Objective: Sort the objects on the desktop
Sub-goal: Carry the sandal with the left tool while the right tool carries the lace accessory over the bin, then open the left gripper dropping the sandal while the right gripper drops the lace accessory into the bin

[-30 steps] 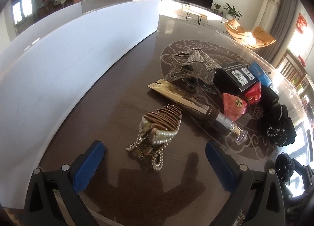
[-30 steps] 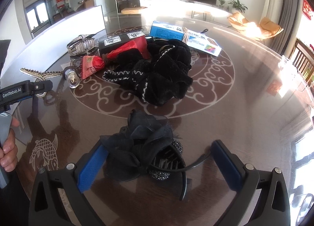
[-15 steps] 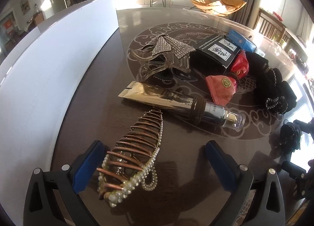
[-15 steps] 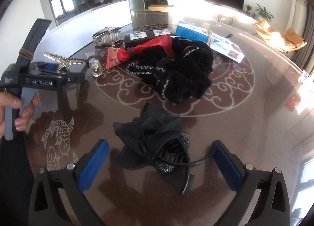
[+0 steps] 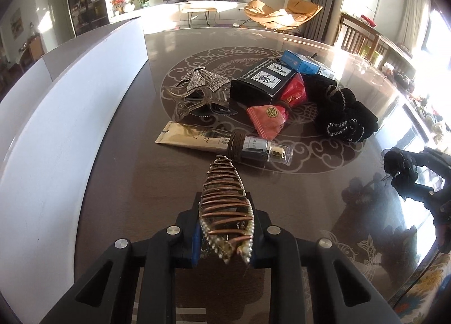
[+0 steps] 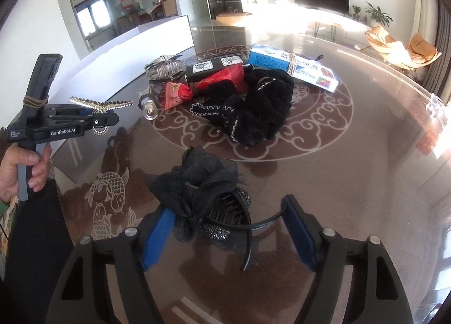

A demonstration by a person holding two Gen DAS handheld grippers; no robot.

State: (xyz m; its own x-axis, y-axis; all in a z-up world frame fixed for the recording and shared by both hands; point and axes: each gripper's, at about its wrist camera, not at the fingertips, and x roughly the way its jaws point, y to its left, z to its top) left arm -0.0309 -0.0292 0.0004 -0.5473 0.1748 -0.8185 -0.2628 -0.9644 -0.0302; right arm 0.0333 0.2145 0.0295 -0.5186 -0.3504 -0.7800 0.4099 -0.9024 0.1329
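the biggest worry sits with the right gripper (image 6: 225,235): its jaws have just been closing around the black flower clip (image 6: 201,197), and the left pad looks to press only soft ruffled fabric while the right pad seems to meet just a thin black prong, so i cannot tell that the grip is firm. if that prong springs out, the clip could twist and drop back onto the surface (image 6: 352,183), which is glossy and would let it skid.

next risk, smaller: the left gripper (image 5: 224,235) has its jaws drawn narrow and clamped on the pearl comb clip (image 5: 225,205), held clear above the surface near the white box wall (image 5: 70,126). only the near end is pinched, the long toothed body sticks out forward, so a quick swing could lever it loose.

the count now, big pile down: one black scrunchie (image 6: 253,110), one blue box (image 6: 293,70), one black box (image 5: 262,81), one gold tube (image 5: 220,142) with a hair tie around it, two red packets (image 5: 267,121), one rhinestone claw clip (image 5: 197,93), plus the two held clips.
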